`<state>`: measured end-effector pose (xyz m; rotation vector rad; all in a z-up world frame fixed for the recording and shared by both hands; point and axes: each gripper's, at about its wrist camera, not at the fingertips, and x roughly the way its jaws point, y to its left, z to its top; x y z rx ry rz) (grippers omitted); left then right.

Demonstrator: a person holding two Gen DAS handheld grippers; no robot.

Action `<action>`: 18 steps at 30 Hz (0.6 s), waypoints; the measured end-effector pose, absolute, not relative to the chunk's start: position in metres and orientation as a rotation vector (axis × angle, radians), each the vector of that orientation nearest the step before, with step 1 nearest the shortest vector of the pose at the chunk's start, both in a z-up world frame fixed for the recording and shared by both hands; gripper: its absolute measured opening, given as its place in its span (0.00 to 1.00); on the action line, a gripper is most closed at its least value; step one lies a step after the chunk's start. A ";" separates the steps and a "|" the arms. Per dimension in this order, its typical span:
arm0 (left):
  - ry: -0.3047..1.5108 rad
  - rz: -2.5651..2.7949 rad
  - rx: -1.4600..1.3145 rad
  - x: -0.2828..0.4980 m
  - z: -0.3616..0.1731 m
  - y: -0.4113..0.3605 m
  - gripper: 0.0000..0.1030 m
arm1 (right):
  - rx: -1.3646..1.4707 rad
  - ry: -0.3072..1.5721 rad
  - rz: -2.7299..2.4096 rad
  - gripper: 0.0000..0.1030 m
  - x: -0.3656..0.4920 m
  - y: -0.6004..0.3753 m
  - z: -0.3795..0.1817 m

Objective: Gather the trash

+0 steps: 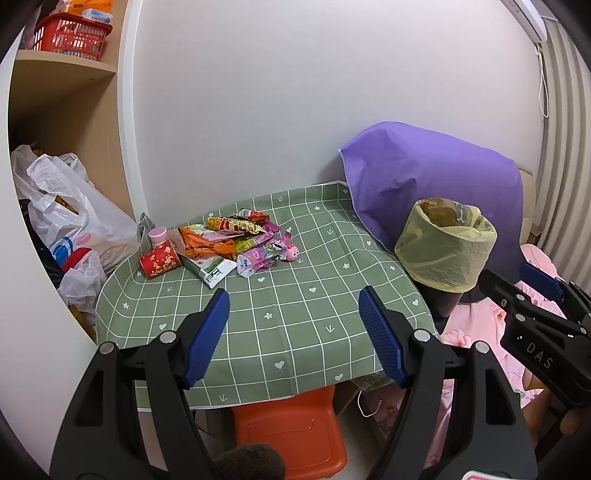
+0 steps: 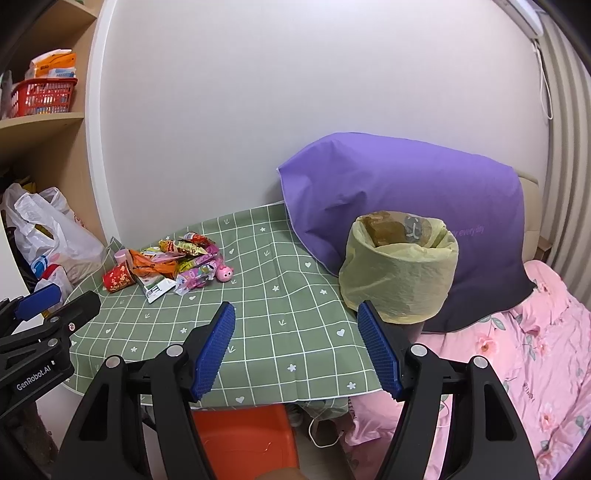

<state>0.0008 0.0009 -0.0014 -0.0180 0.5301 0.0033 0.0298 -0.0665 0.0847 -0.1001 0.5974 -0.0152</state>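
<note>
A pile of snack wrappers (image 1: 229, 238) lies at the far left of the green checked table (image 1: 295, 317), with a red paper cup (image 1: 159, 261) on its side, a green-white carton (image 1: 208, 268) and a pink toy (image 1: 291, 252). The pile also shows in the right wrist view (image 2: 177, 264). A bin lined with a yellow bag (image 1: 445, 245) (image 2: 400, 269) stands at the table's right edge. My left gripper (image 1: 293, 336) is open and empty above the table's near part. My right gripper (image 2: 295, 350) is open and empty, close to the bin.
A purple pillow (image 2: 406, 199) leans on the wall behind the bin. Pink floral bedding (image 2: 535, 362) lies to the right. White plastic bags (image 1: 70, 218) fill the shelf unit at left, with a red basket (image 1: 70, 35) above. An orange stool (image 1: 291, 432) sits under the table.
</note>
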 end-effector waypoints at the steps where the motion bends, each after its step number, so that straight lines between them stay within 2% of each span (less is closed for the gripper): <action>1: 0.531 0.004 -0.018 0.001 -0.002 0.001 0.67 | -0.100 0.598 -0.015 0.63 0.030 -0.066 0.085; 18: 0.531 0.003 -0.021 0.000 -0.003 0.000 0.67 | -0.099 0.602 -0.014 0.63 0.029 -0.064 0.082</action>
